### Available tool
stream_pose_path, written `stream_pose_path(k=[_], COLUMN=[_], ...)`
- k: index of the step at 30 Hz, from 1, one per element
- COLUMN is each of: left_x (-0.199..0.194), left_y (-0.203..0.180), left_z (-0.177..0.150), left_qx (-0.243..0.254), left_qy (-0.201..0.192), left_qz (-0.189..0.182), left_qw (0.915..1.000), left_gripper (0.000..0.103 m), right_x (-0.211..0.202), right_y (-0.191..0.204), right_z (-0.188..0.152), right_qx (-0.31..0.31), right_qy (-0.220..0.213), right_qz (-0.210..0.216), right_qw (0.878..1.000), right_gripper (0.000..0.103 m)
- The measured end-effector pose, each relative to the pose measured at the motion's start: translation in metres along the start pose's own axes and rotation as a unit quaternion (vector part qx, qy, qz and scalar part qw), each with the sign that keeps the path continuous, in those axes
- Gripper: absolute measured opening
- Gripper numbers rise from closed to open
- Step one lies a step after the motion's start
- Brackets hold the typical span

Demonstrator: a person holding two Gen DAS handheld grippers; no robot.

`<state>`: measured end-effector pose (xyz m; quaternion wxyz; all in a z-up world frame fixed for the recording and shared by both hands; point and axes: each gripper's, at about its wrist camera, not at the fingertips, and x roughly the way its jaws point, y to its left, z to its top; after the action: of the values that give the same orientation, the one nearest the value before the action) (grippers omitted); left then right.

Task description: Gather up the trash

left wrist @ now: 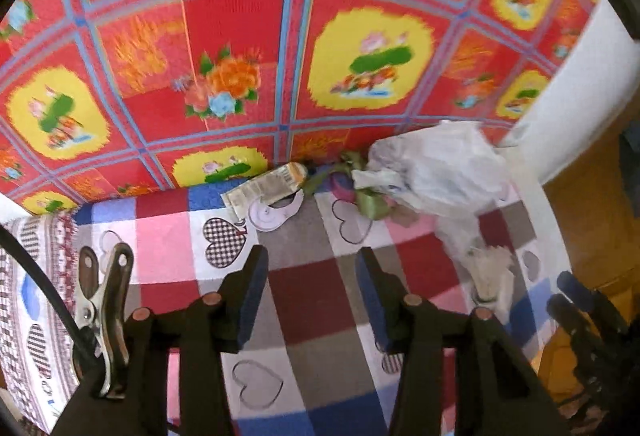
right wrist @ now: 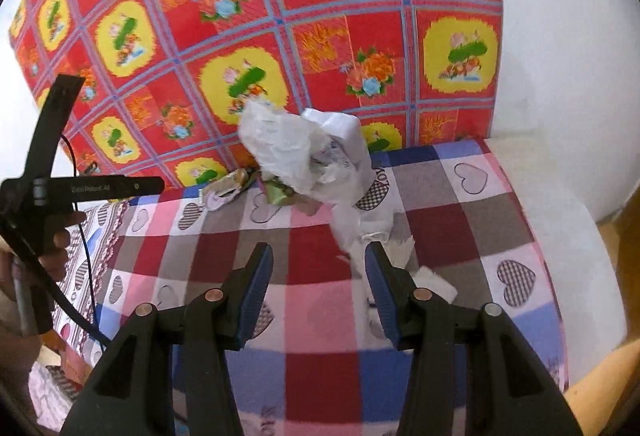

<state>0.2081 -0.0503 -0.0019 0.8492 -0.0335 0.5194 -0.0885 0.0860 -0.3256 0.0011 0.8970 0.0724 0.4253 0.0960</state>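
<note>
Reading "Love" on checked blanket [right wrist: 376,192], white bag [right wrist: 288,148] nr.

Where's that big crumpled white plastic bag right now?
The white plastic bag sits at the far edge of the checked blanket, against the red flowered cloth, ahead of both grippers, with a green wrapper at its foot.

A bag [right wrist: 288,152] stands on the blanket [right wrist: 320,300] against the mat [right wrist: 256,20] behind it. Left of the bag lie a ribbon [left wrist: 344,172] and a wrapper [left wrist: 268,188], also at the mat's foot. Tissue [right wrist: 436,284] lies nearer, before the bag.
</note>
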Motion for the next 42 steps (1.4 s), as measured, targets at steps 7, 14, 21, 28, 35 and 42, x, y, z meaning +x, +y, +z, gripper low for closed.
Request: stream_pose_path(k=[7, 14, 21, 28, 35, 42], left_x=[0.063, 0.108, 0.138, 0.148, 0.156, 0.161], left_y=[0.009, 0.015, 0.026, 0.026, 0.012, -0.003], left_z=[0.01, 0.015, 0.017, 0.018, 0.019, 0.007], left_qx=[-0.032, -0.047, -0.061, -0.079, -0.067, -0.087], left_qy=[0.03, 0.046, 0.06, 0.042, 0.037, 0.039], left_qz=[0.016, 0.037, 0.056, 0.053, 0.079, 0.105], left_qw=[0.9989, 0.9971, 0.9948, 0.9946, 0.9939, 0.99], left_gripper=[0.064, 0.064, 0.064, 0.072, 0.072, 0.072], right_x=[0.05, 0.088, 0.115, 0.132, 0.141, 0.141], right_y=[-0.027, -0.044, -0.05, -0.058, -0.063, -0.062], right_z=[0.007, 0.009, 0.009, 0.004, 0.001, 0.004], right_qx=[0.008, 0.0, -0.013, -0.007, 0.008, 0.006], right_qy=[0.041, 0.082, 0.104, 0.118, 0.129, 0.127], right_qz=[0.013, 0.024, 0.019, 0.021, 0.032, 0.036], right_qw=[0.999, 0.996, 0.994, 0.993, 0.991, 0.991], right_gripper=[0.062, 0.066, 0.066, 0.066, 0.066, 0.066])
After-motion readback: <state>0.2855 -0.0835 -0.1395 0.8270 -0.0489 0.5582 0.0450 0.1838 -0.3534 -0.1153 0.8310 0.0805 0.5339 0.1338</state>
